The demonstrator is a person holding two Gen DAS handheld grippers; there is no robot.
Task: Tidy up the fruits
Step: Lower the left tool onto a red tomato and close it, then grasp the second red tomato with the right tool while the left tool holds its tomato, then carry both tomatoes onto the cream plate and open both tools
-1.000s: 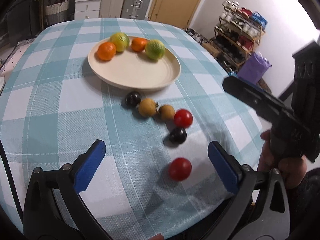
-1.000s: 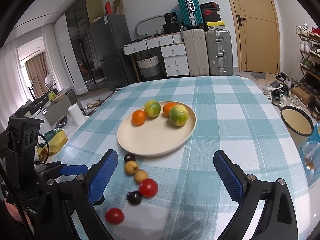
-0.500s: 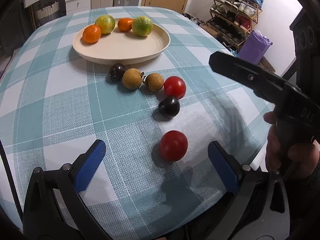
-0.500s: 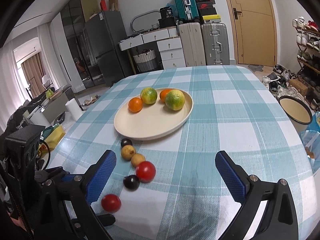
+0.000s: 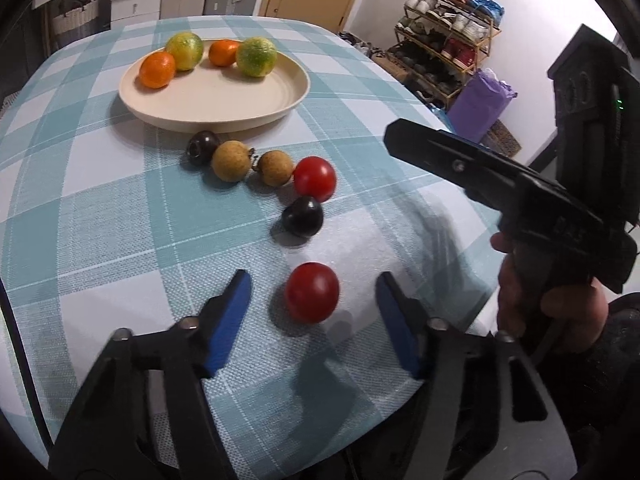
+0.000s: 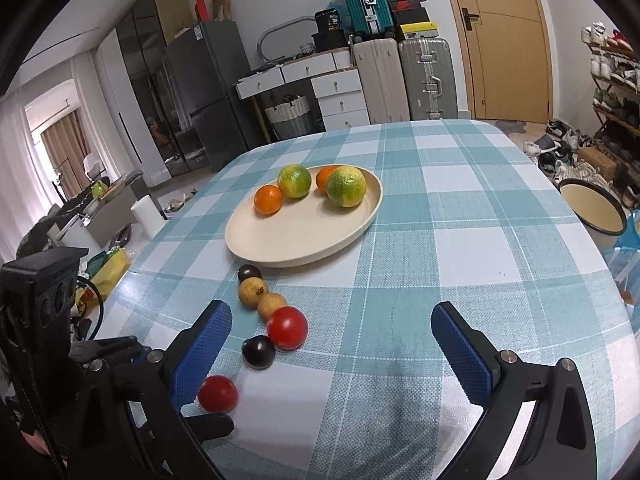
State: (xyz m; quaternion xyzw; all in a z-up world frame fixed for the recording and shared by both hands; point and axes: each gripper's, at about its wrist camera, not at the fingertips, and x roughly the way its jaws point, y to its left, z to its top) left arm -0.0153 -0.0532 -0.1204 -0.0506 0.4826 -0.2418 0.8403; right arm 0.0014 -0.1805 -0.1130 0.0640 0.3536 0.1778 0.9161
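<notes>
Tabletop (image 6: 460,200) w/ teal check cloth; suitcases (image 6: 404,76), door (image 6: 508,40) behind. Left tongs (image 5: 312,312) just closing around tomato (image 5: 312,298), not touching. Right tongs (image 6: 332,344) wide, empty.

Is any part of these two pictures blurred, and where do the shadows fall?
Left wrist view: the left claw is slightly smeared, its jaws having just been closing around the near tomato without touching it; a soft shadow lies under that tomato. Right wrist view: sharp; the right claw casts a dim shadow on the tablecloth. Both views bend straight lines near the edges.
</notes>
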